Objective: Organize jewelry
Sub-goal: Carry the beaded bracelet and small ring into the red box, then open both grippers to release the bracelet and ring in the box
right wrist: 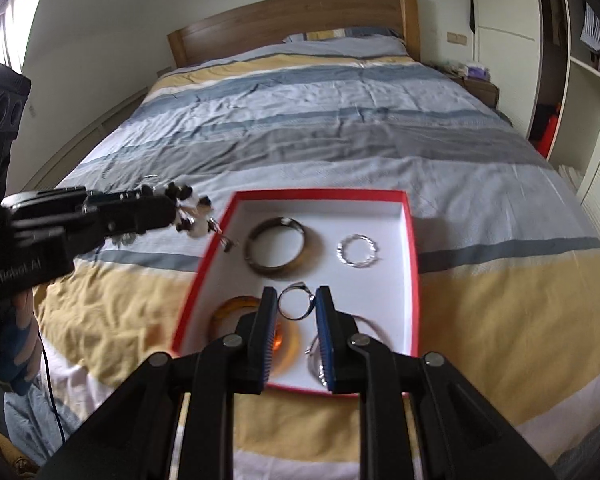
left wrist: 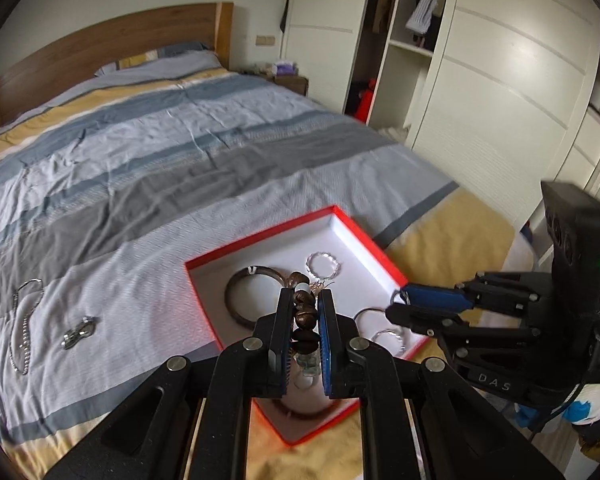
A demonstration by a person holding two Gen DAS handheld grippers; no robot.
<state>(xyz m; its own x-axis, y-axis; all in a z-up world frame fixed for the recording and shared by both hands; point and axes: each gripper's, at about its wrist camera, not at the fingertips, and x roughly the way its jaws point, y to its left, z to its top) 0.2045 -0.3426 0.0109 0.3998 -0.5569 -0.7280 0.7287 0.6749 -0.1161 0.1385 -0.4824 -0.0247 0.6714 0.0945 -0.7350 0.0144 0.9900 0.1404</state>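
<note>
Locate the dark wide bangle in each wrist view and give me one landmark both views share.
Left wrist view: the dark wide bangle lies in the red-rimmed box, just left of the left gripper fingertips.
Right wrist view: the bangle lies in the box's far half, left of the twisted silver ring.
Shared landmark: the red-rimmed box on the striped bedspread.
</note>
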